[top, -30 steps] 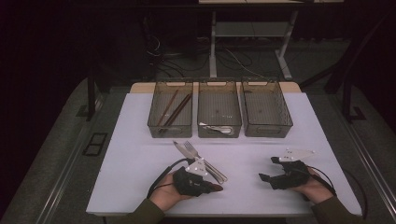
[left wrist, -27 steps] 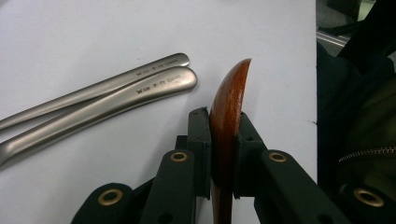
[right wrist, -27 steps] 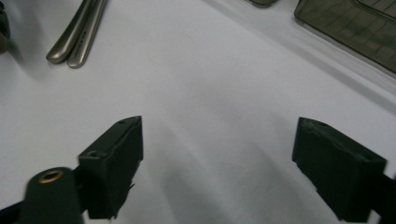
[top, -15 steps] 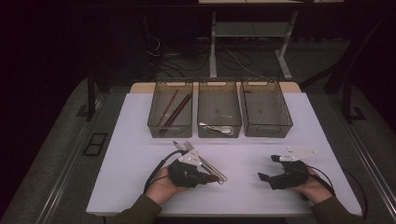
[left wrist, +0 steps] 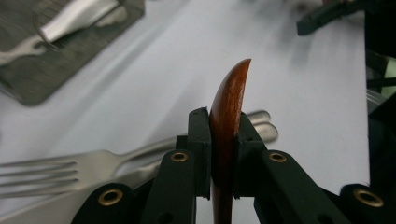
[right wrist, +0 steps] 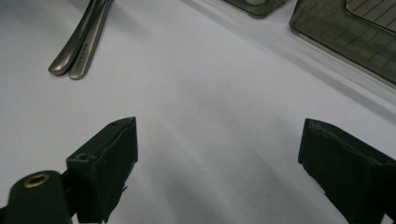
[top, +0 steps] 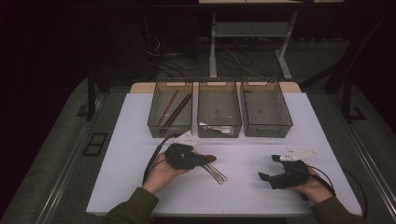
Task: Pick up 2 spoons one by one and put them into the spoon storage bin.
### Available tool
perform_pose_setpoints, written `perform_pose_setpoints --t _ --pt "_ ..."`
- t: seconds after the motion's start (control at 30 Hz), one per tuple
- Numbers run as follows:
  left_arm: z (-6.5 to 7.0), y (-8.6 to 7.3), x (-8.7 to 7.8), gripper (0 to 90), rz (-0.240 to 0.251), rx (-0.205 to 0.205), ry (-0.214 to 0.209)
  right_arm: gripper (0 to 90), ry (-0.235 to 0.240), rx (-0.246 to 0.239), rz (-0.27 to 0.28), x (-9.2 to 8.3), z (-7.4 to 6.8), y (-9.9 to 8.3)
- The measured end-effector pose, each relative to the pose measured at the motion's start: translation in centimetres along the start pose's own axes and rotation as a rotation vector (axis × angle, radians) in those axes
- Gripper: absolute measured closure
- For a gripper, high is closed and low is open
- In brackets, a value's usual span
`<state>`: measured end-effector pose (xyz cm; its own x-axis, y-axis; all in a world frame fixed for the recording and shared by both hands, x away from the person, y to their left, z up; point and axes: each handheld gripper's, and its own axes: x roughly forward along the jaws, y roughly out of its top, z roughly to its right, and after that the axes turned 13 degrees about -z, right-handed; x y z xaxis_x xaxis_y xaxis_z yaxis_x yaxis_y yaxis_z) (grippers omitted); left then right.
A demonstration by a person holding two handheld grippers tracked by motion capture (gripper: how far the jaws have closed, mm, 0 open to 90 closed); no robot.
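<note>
White tabletop (top: 140, 140) fills the frame. Three smoked bins sit in a row at 12 o'clock: left bin (top: 154, 125) has the brown sticks, probably chopsticks (top: 173, 109); middle bin (top: 202, 126) has pale cutlery (top: 219, 129); right bin (top: 286, 122) looks empty.

Left gripper (top: 205, 160) sits just below the gap between the left and middle bins. In the left gripper view its jaws are pinched on a dark wooden utensil (left wrist: 227, 116), edge-on between the pads, with the rounded tip sticking out past them. Can't tell spoon or spatula from this angle. In the high view that tip (top: 211, 158) points toward 3 o'clock, so the long axis runs roughly across the tabletop.

Right gripper (top: 271, 170) is at 4 o'clock, jaws spread wide over bare tabletop, nothing between them.

Steel fork (left wrist: 56, 170) and the metal handles (top: 217, 174) lie on the tabletop right under and beside my left jaws, running out toward 4 o'clock.

Key relation: the wooden piece is already in my left jaws, and the wood bin lies at about 11 o'clock from it, near. Left hand is much the nearer one. My read: the piece's axis needs swinging from crosswise to 12–6 to match the bin's long side before dropping it in.
</note>
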<state>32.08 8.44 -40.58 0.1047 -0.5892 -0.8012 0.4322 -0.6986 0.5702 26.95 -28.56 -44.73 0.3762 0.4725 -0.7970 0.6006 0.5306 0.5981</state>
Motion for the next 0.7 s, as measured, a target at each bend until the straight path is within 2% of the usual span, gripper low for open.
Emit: perform_pose_setpoints --t 0.37,0.7 --pt "-1.8 1.7 -0.5 80.1 0.07 -0.049 0.033 11.7 0.002 0.0 0.0 0.1 0.0 0.0" --pt "-3.0 4.5 -1.3 80.2 0.124 -0.061 0.064 11.7 0.005 0.003 0.002 0.0 0.0 0.0"
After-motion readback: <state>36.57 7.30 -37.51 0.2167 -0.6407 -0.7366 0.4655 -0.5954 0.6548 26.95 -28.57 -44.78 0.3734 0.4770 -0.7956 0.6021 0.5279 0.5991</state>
